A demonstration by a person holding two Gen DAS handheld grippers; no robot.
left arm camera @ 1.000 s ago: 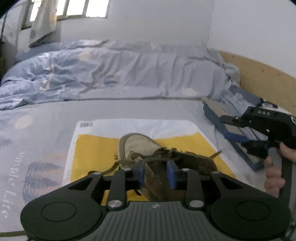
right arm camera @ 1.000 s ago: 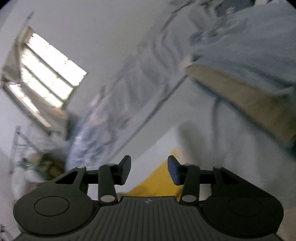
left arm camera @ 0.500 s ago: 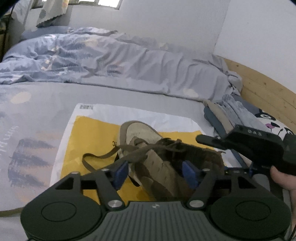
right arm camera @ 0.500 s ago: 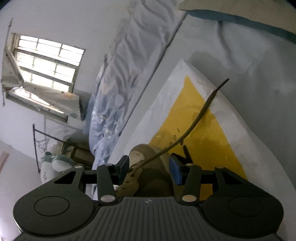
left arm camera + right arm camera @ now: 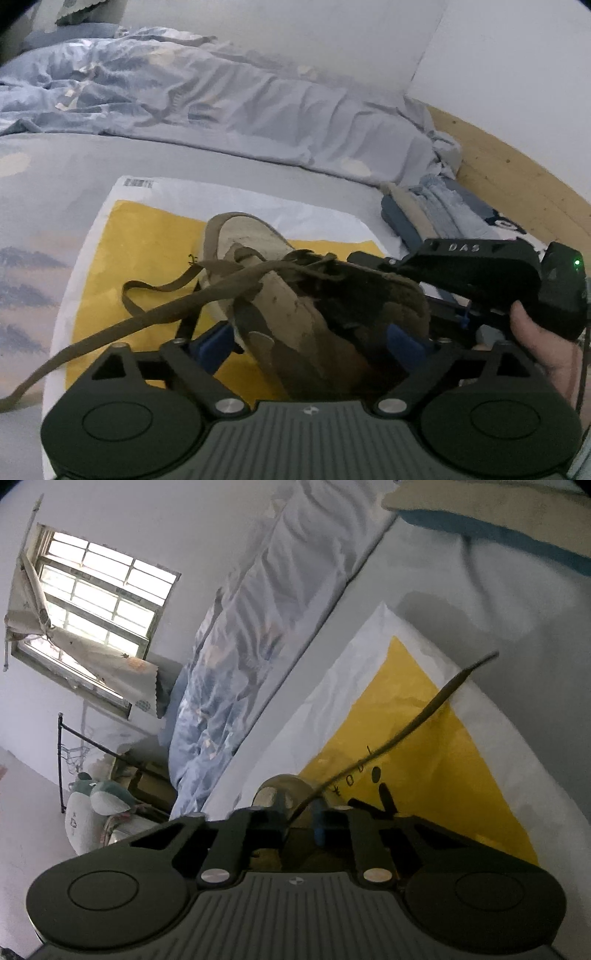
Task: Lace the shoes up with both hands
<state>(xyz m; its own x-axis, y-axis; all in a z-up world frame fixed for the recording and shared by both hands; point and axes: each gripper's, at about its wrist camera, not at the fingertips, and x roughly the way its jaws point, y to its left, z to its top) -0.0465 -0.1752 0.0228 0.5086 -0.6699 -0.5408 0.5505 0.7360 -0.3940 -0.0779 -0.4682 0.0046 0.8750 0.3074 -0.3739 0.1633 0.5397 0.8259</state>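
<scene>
A worn tan and brown shoe (image 5: 280, 295) lies on a yellow and white mailer bag (image 5: 147, 240) on the bed. My left gripper (image 5: 310, 343) straddles the shoe's heel end. Its jaws are opening wide, and the blue pads stand beside the shoe without pressing it. One loose brown lace (image 5: 110, 332) trails off to the lower left. In the right wrist view my right gripper (image 5: 298, 812) is closing, its pads pinching the other lace (image 5: 424, 720), which runs up and right over the bag (image 5: 424, 775). The shoe's toe (image 5: 280, 786) shows just beyond the fingers.
A rumpled blue quilt (image 5: 221, 103) fills the far side of the bed. Folded clothes (image 5: 424, 210) lie to the right, by a wooden board (image 5: 517, 177). A hand (image 5: 535, 343) holds the right tool. A window (image 5: 96, 587) and a plush toy (image 5: 85, 805) are at the left.
My left jaws have spread from a narrow gap to wide open around the shoe. My right gripper swung down to the shoe and its jaws closed on the lace.
</scene>
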